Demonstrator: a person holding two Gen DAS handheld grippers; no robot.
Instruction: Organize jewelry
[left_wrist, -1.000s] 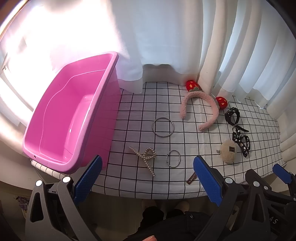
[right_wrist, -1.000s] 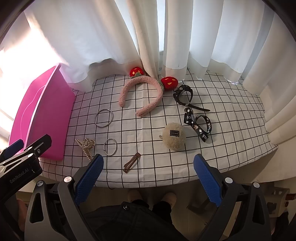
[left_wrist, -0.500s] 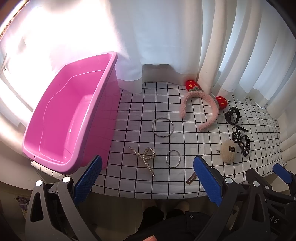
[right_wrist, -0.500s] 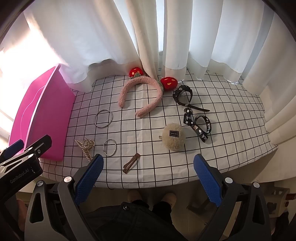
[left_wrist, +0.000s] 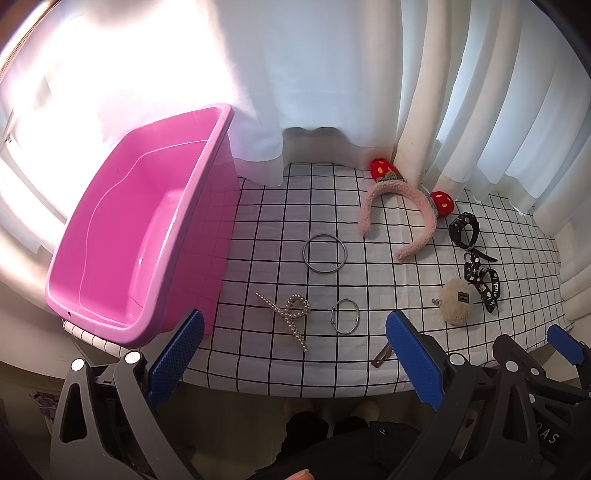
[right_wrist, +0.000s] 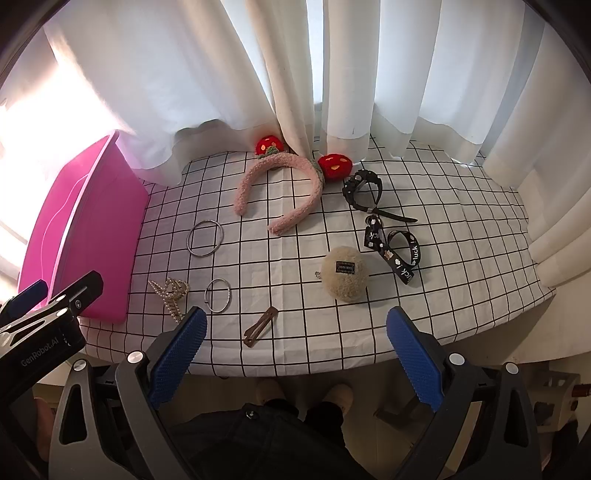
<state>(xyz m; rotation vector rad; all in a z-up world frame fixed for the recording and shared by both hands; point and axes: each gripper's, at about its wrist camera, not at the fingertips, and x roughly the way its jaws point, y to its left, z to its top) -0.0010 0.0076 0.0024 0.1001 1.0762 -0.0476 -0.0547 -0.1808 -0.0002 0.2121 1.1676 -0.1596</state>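
Observation:
An empty pink tub (left_wrist: 122, 236) stands at the table's left end; it also shows in the right wrist view (right_wrist: 74, 236). On the checked cloth lie a large metal bangle (left_wrist: 325, 253), a small bangle (left_wrist: 345, 316), a pearl hair claw (left_wrist: 290, 314), a brown hair clip (right_wrist: 260, 326), a pink strawberry headband (right_wrist: 280, 192), a black watch (right_wrist: 364, 192), a black printed strap (right_wrist: 397, 253) and a beige plush ball (right_wrist: 345, 274). My left gripper (left_wrist: 295, 356) and right gripper (right_wrist: 295, 352) are open and empty, held before the table's front edge.
White curtains (right_wrist: 295, 74) hang behind the table and touch the headband. The cloth's front edge (right_wrist: 295, 371) drops off just ahead of both grippers. The person's legs and feet (right_wrist: 303, 398) are below. The left gripper's body (right_wrist: 44, 325) shows at the right view's left.

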